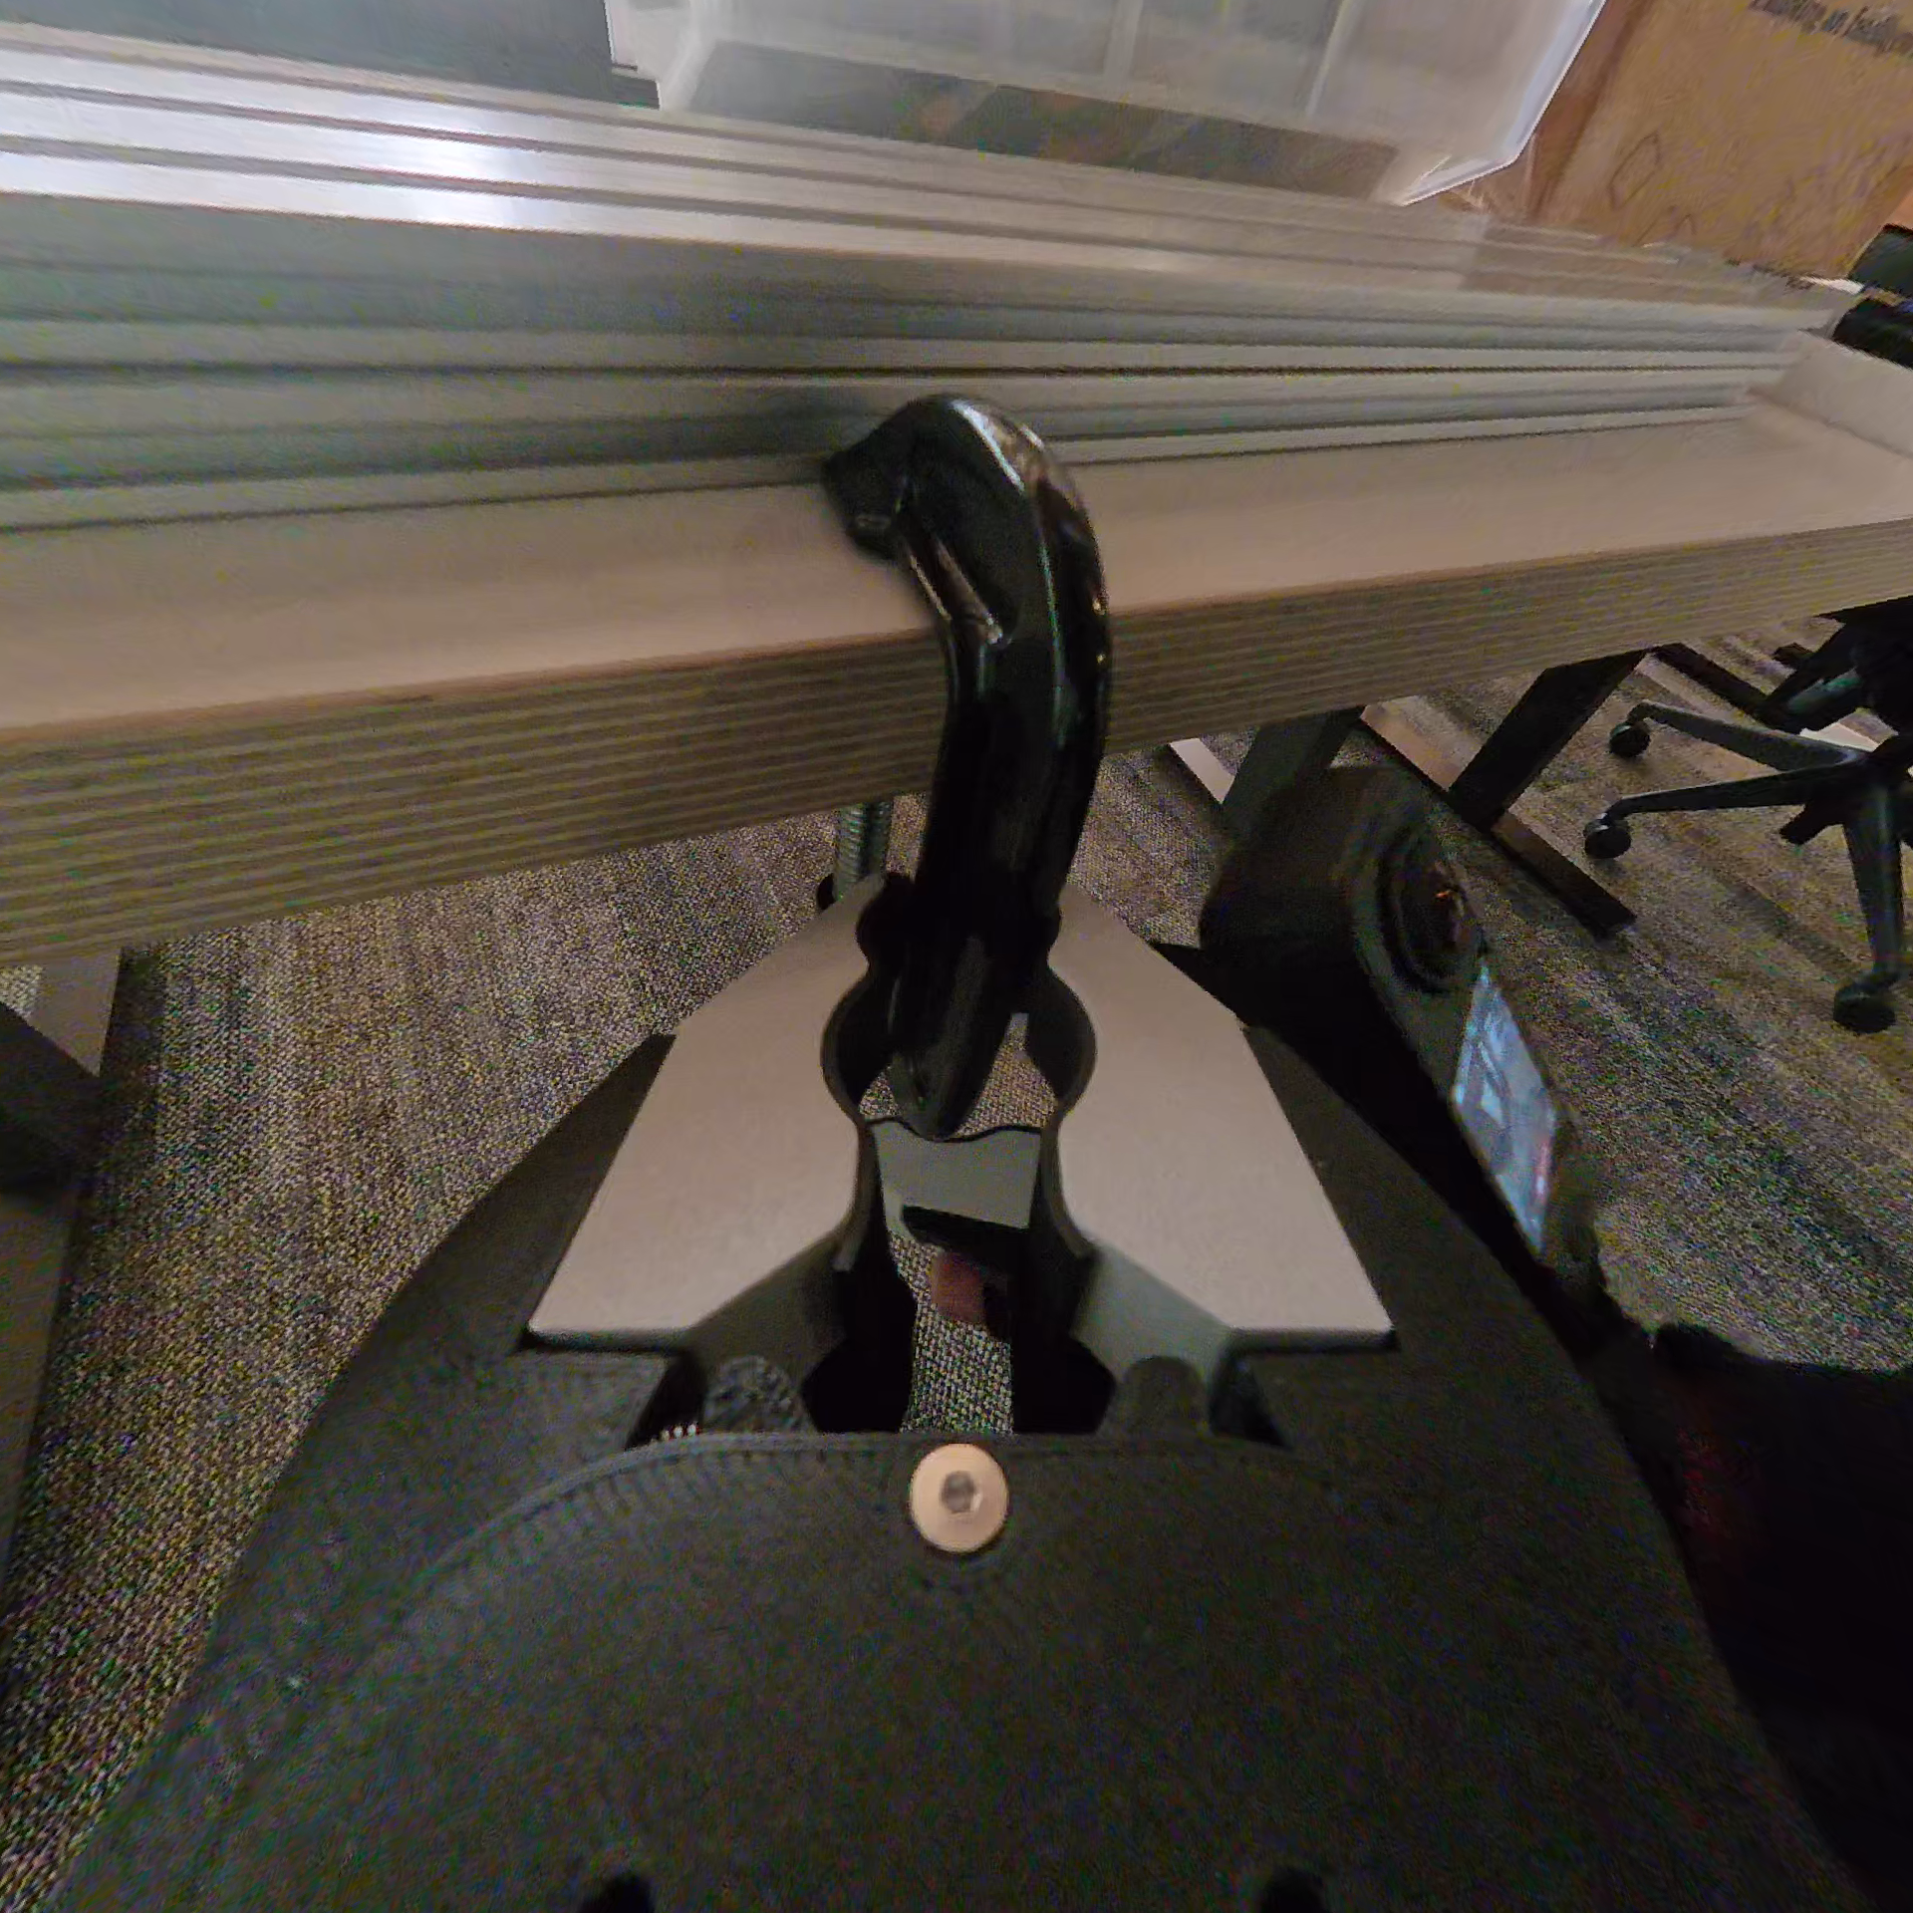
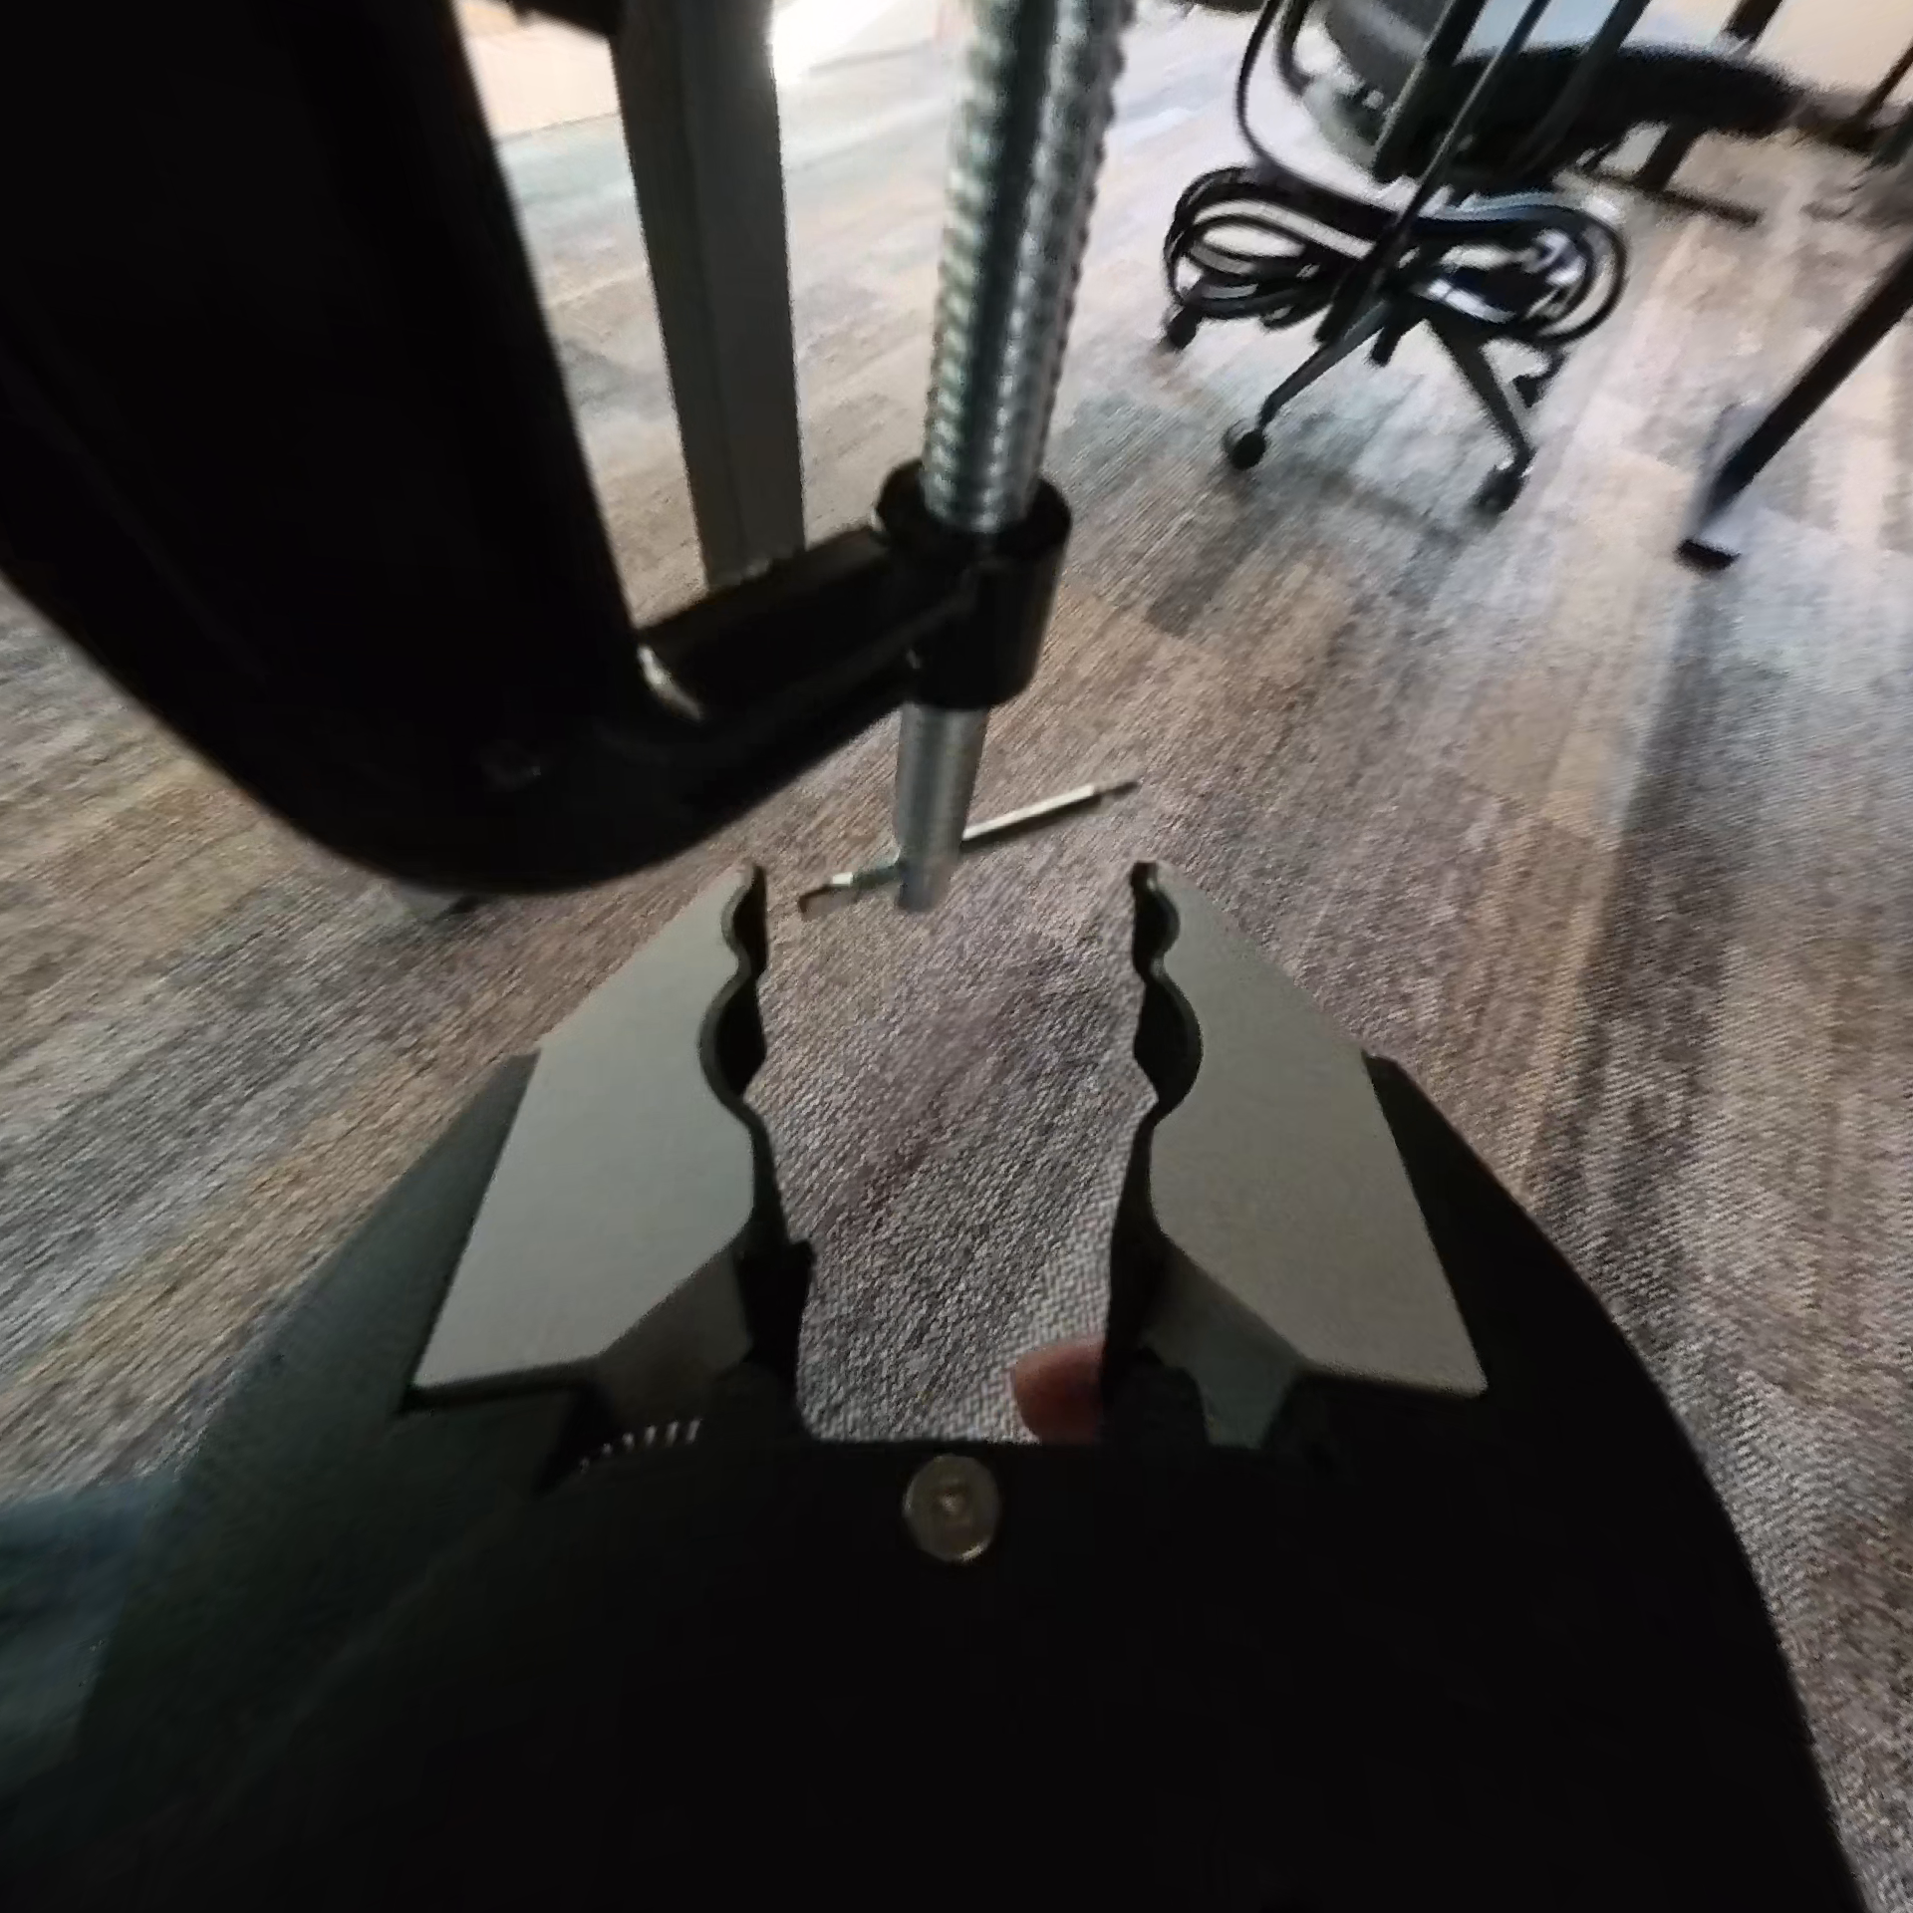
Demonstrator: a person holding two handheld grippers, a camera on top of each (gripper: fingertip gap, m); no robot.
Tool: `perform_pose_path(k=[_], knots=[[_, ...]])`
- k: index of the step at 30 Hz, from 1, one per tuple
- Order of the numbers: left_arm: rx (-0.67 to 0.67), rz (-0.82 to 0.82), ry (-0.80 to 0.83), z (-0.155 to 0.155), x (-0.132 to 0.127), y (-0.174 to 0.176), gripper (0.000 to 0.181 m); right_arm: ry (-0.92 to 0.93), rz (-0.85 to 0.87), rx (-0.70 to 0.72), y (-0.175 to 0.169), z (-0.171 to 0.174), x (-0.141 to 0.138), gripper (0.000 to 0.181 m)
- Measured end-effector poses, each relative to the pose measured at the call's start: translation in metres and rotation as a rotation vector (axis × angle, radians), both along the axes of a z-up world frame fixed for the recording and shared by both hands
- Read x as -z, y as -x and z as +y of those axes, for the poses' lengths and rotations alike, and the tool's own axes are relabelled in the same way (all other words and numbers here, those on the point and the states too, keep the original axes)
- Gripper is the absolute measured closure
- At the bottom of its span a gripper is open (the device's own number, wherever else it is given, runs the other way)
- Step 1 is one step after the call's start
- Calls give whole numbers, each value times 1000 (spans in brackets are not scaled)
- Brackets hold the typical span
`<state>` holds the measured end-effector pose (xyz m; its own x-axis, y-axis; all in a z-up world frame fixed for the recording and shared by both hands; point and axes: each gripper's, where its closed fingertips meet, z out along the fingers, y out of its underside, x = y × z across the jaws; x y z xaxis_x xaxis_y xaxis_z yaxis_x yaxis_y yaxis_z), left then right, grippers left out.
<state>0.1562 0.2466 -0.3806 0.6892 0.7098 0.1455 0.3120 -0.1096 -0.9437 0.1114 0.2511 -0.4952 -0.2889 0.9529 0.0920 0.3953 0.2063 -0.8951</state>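
Observation:
A black C-clamp (image 1: 999,725) hooks over the edge of a grey wooden table (image 1: 414,642), its upper jaw resting on the tabletop. My left gripper (image 1: 958,994) is shut on the clamp's curved frame below the table edge. In the right wrist view the clamp's lower arm (image 2: 828,621) holds a silver threaded screw (image 2: 983,342) that runs through a black collar (image 2: 978,590). A thin sliding handle bar (image 2: 973,833) crosses the screw's lower end. My right gripper (image 2: 944,901) is open just below that end, with the screw tip between its fingertips. The right gripper's camera (image 1: 1449,932) shows beside the left one.
A clear plastic bin (image 1: 1139,83) and a cardboard box (image 1: 1739,124) sit on the table's far side. Below is patterned carpet (image 2: 1449,932). Office chairs on casters (image 2: 1429,342), coiled black cables (image 2: 1294,259) and a grey table leg (image 2: 714,311) stand nearby.

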Motion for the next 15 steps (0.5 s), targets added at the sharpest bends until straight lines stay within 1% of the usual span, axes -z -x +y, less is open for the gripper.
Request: perform_pose_path(k=[4,7,8,15], knots=[[3,2,3,0,0,0,150,-12,23,-6,6,-6,-2,112],[1,3,2,-1,0,0,150,-22,44,4,11,-6,-3,127],[1,4,5,-1,0,0,150,-23,47,-4,12,-6,-3,129],[11,25,36,2,1,-1,150,-11,54,-73,11,-7,-4,131]])
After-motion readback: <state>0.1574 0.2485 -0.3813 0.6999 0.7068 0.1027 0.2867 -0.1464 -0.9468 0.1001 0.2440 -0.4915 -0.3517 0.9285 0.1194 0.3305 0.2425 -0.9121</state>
